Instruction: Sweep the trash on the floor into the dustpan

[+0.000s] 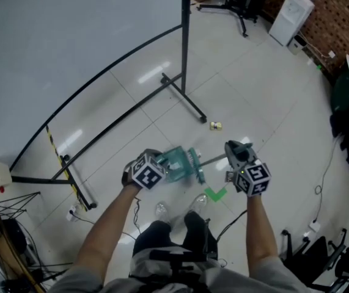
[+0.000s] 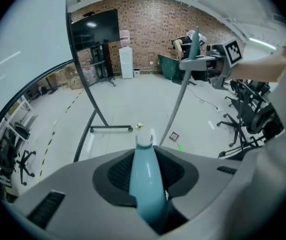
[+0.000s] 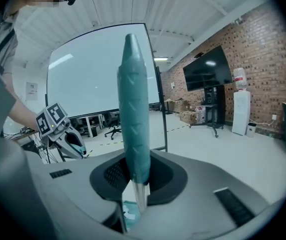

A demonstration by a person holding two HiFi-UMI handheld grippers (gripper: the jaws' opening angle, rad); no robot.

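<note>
In the head view my left gripper (image 1: pixel 146 171) is shut on the handle of a teal dustpan (image 1: pixel 179 162), held above the floor. My right gripper (image 1: pixel 247 174) is shut on the broom's handle; its grey pole (image 1: pixel 214 159) slants to the teal broom head (image 1: pixel 197 166) beside the dustpan. A small yellowish piece of trash (image 1: pixel 216 125) lies on the white floor beyond them. In the left gripper view the dustpan handle (image 2: pixel 145 179) sits between the jaws, with the trash (image 2: pixel 139 126) ahead and the broom pole (image 2: pixel 180 104) to the right. In the right gripper view the teal broom grip (image 3: pixel 135 119) stands upright.
A black whiteboard stand's foot (image 1: pixel 186 102) ends close to the trash. A green tape mark (image 1: pixel 216 194) is by the person's shoes. A water dispenser (image 1: pixel 290 16) stands by the brick wall, office chairs (image 2: pixel 248 119) and cables to the right.
</note>
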